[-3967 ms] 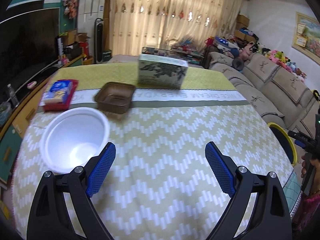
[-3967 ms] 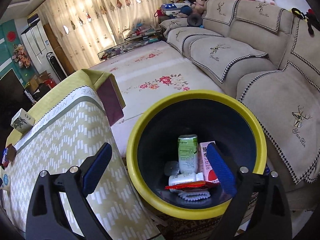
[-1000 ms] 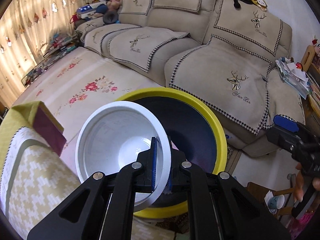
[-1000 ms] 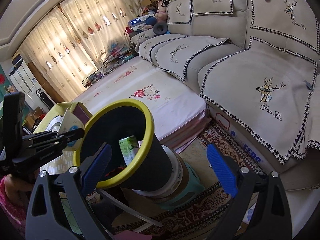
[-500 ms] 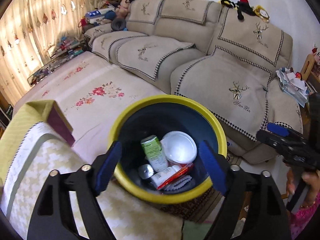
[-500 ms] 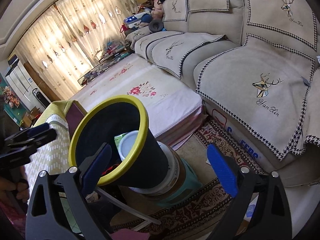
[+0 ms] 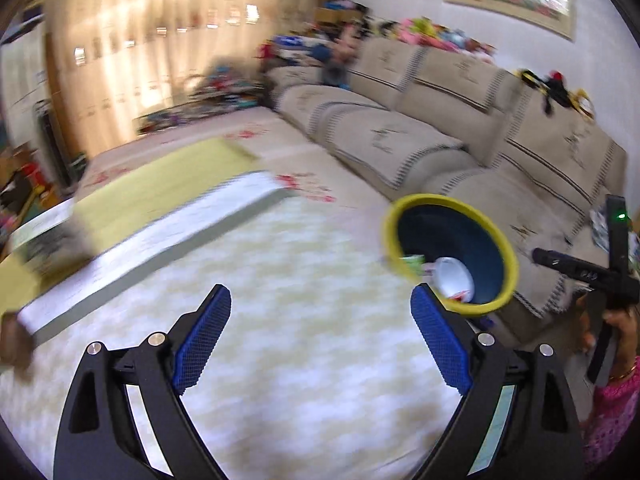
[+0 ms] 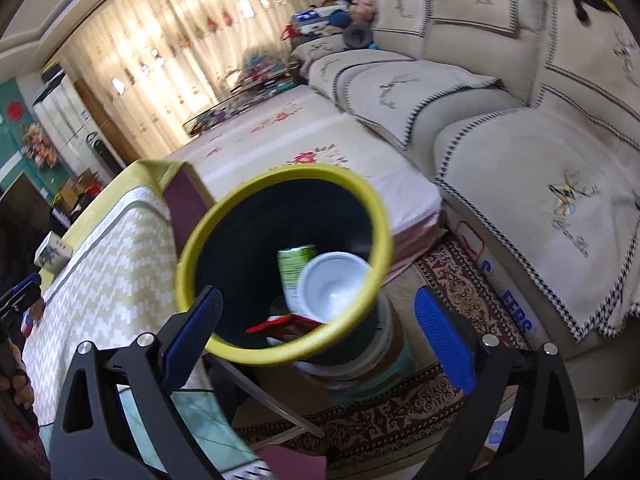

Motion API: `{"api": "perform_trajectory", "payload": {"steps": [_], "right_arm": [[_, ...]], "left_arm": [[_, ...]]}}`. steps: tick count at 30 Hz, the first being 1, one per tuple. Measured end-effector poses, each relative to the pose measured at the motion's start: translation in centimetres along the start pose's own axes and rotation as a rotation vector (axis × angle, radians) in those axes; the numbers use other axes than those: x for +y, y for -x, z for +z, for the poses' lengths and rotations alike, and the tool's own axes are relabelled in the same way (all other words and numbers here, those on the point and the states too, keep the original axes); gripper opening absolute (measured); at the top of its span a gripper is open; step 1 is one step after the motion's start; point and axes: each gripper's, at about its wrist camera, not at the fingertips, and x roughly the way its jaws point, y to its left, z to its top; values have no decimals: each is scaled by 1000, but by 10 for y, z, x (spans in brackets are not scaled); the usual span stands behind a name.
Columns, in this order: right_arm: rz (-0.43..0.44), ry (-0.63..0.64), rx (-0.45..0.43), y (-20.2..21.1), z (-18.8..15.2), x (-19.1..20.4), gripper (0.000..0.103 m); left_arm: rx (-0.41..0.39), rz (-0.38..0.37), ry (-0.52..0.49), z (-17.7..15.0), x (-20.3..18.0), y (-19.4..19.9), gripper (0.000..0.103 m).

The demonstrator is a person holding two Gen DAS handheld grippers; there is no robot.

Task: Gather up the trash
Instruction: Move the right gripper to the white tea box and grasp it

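White bowl (image 8: 334, 286) now dropped in yellow-rimmed bin (image 8: 256, 354), left gripper (image 7: 320, 334) opening, empty

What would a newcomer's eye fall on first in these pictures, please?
Probably the yellow-rimmed bin beside the table, with a white bowl and a green carton lying inside. Next, the beige sofa beyond it. The left hand-held gripper is opening, nothing between its pads.

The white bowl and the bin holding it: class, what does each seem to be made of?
White bowl: probably thin disposable plastic or foam, judging by its smooth, evenly white, faintly glossy inside; the look leaves it open.
Bin: likely moulded plastic, with a matte yellow rolled rim and a smooth dark inner wall.
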Motion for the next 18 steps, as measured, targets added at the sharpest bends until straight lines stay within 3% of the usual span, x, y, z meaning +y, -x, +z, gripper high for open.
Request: {"api": "perform_trajectory", "payload": {"steps": [9,15,18], "right_arm": [[88,181,31,-20,15,112,92],[185,364,32,-35,26,213,92],[267,465,57,-49,27,275,92]], "left_arm": [[-9,169,164,-62,141,57,90],[-40,266,242,-92,196,85,90],[-60,274,306,-102,217,95,90]]}}
